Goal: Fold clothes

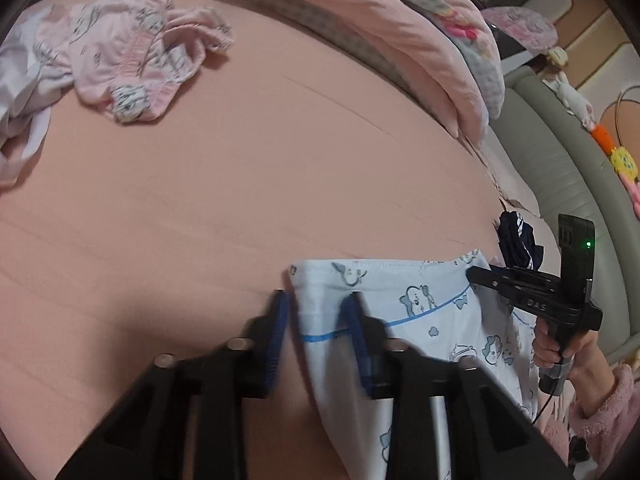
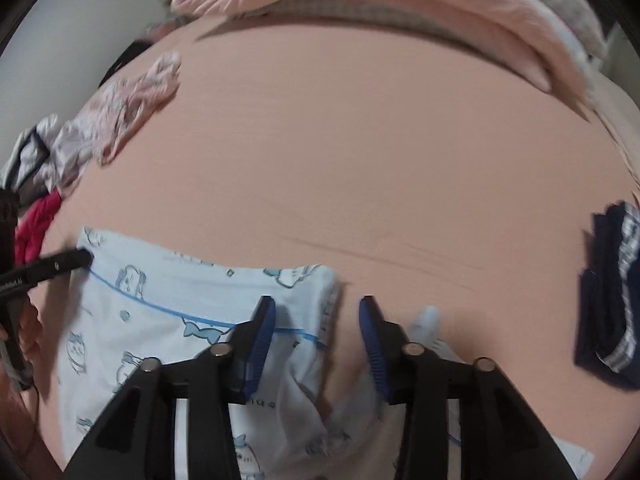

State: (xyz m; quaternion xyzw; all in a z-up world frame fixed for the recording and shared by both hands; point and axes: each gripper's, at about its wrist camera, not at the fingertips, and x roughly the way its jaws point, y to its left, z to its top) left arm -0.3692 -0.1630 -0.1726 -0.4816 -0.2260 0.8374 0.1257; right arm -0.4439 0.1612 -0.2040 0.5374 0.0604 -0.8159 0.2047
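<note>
One soft, cartoon-printed pale garment (image 1: 420, 312): ribbed-pad left gripper (image 1: 318, 320) pinching its hem, right gripper (image 2: 318, 328) parted.

Pink bed sheet (image 1: 248, 184) stretched smooth across the bed, a few faint creases. Rolled pink duvet (image 1: 400, 28) with grey checked lining along the far edge. Grey padded bed frame (image 1: 568, 184) to the right, with a string of soft toys (image 1: 618, 160), orange and yellow among them, lying along its top.
</note>
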